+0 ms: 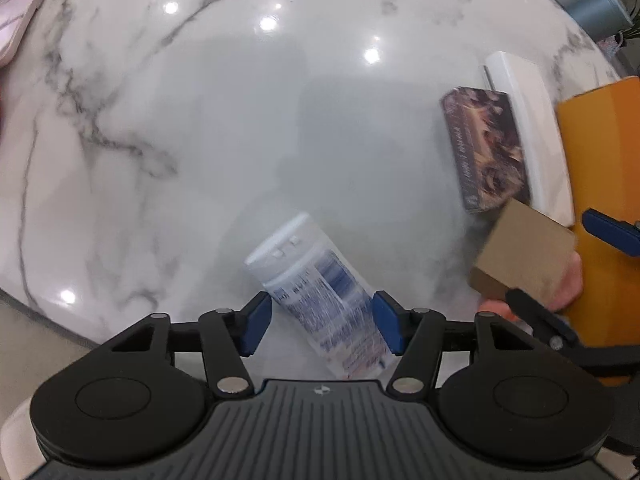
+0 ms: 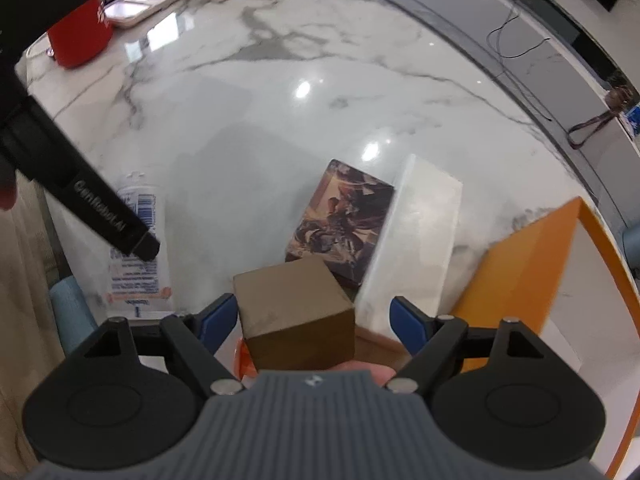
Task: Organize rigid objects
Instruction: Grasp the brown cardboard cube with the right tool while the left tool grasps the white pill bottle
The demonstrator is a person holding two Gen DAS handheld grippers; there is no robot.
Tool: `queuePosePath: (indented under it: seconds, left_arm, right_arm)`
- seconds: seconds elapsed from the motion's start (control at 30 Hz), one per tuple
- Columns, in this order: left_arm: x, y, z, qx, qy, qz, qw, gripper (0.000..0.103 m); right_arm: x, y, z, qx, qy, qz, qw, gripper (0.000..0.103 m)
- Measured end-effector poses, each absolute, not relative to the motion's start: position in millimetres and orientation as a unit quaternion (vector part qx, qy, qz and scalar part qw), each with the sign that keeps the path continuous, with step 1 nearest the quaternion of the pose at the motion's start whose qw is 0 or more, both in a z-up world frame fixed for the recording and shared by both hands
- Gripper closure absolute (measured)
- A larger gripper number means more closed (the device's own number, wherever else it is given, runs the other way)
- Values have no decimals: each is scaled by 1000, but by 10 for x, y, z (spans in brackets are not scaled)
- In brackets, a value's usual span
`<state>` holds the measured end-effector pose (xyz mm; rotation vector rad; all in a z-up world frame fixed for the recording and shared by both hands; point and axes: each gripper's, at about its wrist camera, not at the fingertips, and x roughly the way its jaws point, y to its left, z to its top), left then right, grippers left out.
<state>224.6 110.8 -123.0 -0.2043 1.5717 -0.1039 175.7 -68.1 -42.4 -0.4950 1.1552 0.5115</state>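
While the left gripper (image 1: 322, 322) stood released around the lying bottle (image 1: 320, 300), its jaws should clench squarely; the right gripper (image 2: 314, 322) gaped around the brown box (image 2: 296, 316).

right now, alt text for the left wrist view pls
Open left gripper straddles a lying white bottle on a marble table. At right, a brown box sits by a dark printed box and an orange bin.

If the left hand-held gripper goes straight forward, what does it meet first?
The white bottle, already lying tilted between the open fingers of the left hand-held gripper; beyond it only marble table, though depth is unclear.
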Motion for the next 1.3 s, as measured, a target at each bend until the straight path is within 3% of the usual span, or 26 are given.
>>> queuePosePath:
  seconds: [0.1, 0.17, 0.2, 0.4, 0.63, 1.07, 1.3]
  left_arm:
    - [2305, 1080, -1248, -58, 705, -55, 705, 44]
    - [2342, 1059, -1231, -18, 704, -65, 707, 53]
    - [2354, 1066, -1220, -2, 701, -69, 710, 53]
    - [2398, 1188, -1163, 77, 680, -77, 725, 53]
    - [2282, 1351, -1200, 150, 653, -100, 735, 37]
    - [2190, 1206, -1208, 232, 616, -122, 743, 36]
    - [2226, 1182, -1213, 229, 611, -125, 748, 46]
  right_arm:
    - [1798, -649, -491, -231, 543, 241, 771, 23]
    - [1811, -648, -516, -218, 552, 250, 765, 38]
    - [1812, -639, -521, -216, 553, 252, 764, 38]
    - [1828, -504, -480, -204, 549, 256, 769, 39]
    - [1811, -199, -470, -155, 537, 292, 776, 39]
    - [1713, -135, -607, -154, 562, 285, 761, 43]
    - [1708, -95, -684, -168, 566, 282, 756, 41]
